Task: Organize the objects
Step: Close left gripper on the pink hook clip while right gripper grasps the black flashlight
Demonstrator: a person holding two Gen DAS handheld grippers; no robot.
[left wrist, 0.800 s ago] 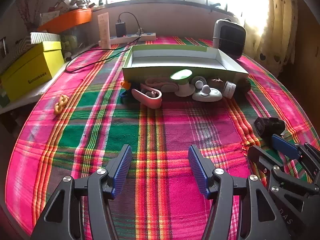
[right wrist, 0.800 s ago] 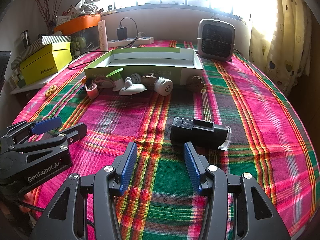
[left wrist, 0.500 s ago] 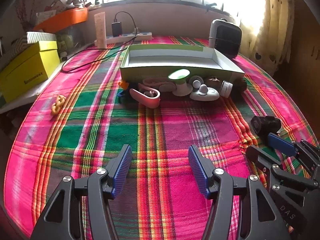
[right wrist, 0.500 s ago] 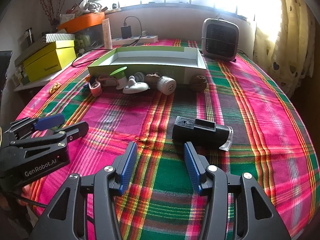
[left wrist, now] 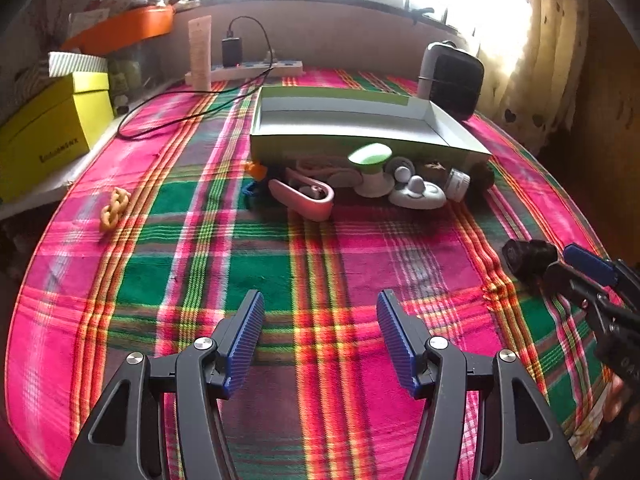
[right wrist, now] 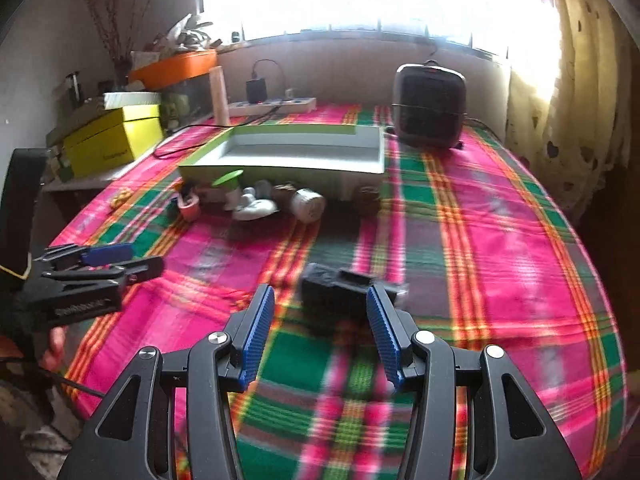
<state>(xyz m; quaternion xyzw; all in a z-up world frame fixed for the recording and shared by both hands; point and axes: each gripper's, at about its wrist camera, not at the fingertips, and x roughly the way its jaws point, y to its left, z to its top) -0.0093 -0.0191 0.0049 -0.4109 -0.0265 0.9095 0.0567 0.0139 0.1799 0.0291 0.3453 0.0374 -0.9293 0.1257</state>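
Both grippers gape wide, holding nothing. Right gripper [right wrist: 320, 328] frames the black device [right wrist: 340, 294] at frame centre. Left gripper [left wrist: 320, 336] hovers over plaid cloth [left wrist: 200, 208].

pink-green plaid tablecloth [left wrist: 320, 264], yellow box [left wrist: 48, 136]

1. My left tool [left wrist: 320, 320] hangs over the plaid tabletop [left wrist: 256, 272], its blue-padded fingers [left wrist: 244, 340] spread wide with nothing between them.
2. Further off lies a shallow green-edged tray [left wrist: 360, 136]; a row of small things crowds its near wall: a pink clip [left wrist: 304, 198], a green-topped white stand [left wrist: 370, 170], a white rounded piece [left wrist: 418, 194] and a small white jar [left wrist: 458, 184].
3. A yellow chain link [left wrist: 114, 210] lies apart at the left.
4. At the right edge my right tool [left wrist: 576, 270] reaches a black object [left wrist: 526, 256], seemingly touching it, though its fingers hide the contact.
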